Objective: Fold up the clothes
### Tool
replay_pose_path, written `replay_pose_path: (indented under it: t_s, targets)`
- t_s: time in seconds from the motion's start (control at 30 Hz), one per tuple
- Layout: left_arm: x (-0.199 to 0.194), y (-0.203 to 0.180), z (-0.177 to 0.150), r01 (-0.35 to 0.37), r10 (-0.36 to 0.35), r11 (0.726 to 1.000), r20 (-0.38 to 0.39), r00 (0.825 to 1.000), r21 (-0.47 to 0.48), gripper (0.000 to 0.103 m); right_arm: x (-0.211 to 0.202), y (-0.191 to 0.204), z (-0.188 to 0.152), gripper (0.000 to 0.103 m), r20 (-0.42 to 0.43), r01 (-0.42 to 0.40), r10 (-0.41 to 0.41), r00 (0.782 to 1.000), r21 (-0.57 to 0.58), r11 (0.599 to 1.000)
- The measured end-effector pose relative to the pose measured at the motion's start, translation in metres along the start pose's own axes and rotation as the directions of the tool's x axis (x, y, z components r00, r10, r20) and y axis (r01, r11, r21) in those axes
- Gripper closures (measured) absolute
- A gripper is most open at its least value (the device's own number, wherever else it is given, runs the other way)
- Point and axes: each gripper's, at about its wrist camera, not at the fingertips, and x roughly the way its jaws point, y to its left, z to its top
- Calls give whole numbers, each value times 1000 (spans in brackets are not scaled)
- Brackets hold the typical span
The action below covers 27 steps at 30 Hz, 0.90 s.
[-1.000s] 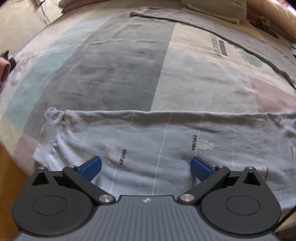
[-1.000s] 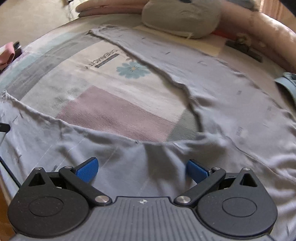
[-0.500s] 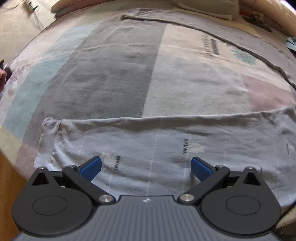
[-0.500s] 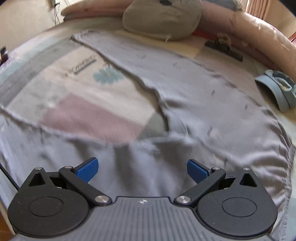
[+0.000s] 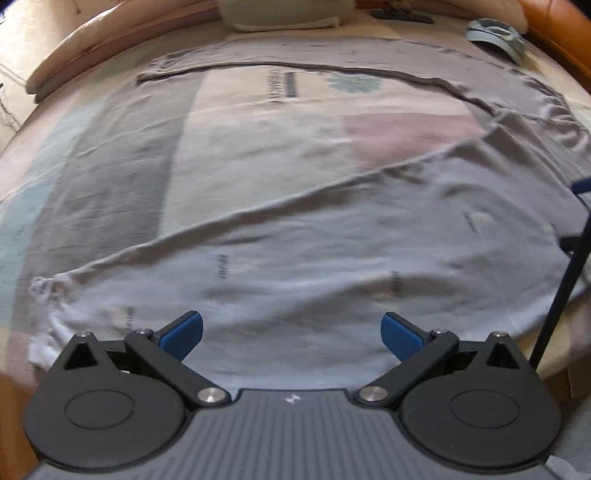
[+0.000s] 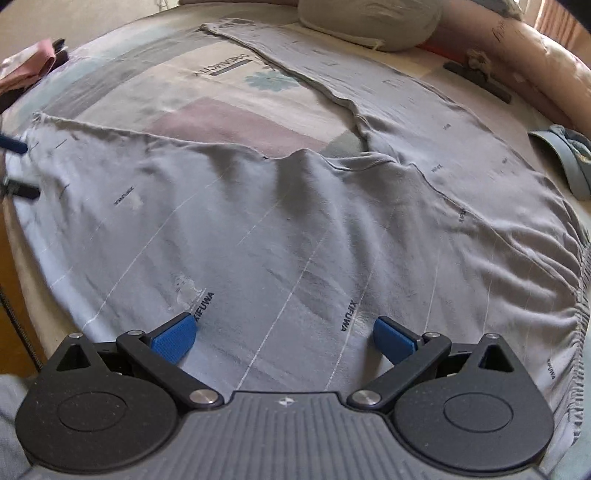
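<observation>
A pair of pale grey trousers (image 5: pixel 332 258) (image 6: pixel 295 236) lies spread across a bed (image 5: pixel 110 177) (image 6: pixel 229 122) covered in a blanket of grey, cream, pink and pale blue blocks. The trousers are opened in a wide V: one leg runs along the near edge of the bed, the other leg (image 5: pixel 332 66) (image 6: pixel 369 77) stretches along the far side toward the head of the bed, and the two meet at the waist near the bed's right edge, where the elastic waistband (image 6: pixel 576 295) is gathered into fine creases. The cloth carries thin white lines and small dark lettering. The cuff (image 5: pixel 44 291) of the near leg sits bunched at the near left corner of the bed.

The left gripper (image 5: pixel 291 332) hovers over the near leg close to the near edge, its blue jaws spread wide with nothing between them. The right gripper (image 6: pixel 284 338) hovers over the upper part of the same leg, nearer the waist, its jaws likewise wide apart and empty. In the left wrist view a dark cable (image 5: pixel 561 288) crosses the right edge of the frame.

A grey pillow (image 5: pixel 284 14) (image 6: pixel 369 22) rests at the head of the bed, touching the far leg's end. A small blue-grey folded item (image 5: pixel 498 37) (image 6: pixel 569 158) lies near the bed's right edge, just beside the waist. Pink cloth (image 6: pixel 29 66) lies off the far left edge.
</observation>
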Motion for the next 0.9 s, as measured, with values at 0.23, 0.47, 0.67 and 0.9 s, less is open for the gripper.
replay_pose_path:
  t_s: [0.23,0.47,0.67,0.9]
  targets:
    - [7,-11,-18,28,-29,999,-57,998,-24,0,-2,0,-5,0,32,-8,9,999,-9,1000]
    - [-4,0,-9,14,-17,998,-50,999,-59,1,-2,-1,-5,0,37,-13,13,999,-13,1000]
    - [21,6,5,20,-22,998,-26,999,-57,1,-2,0,-7,0,49,-10,10,999,-8,1000]
    - [16,21,-4,48,-65,991,-127,990,-129,1,-3,-2,-12,0,78,-16,16,997,-6,1000]
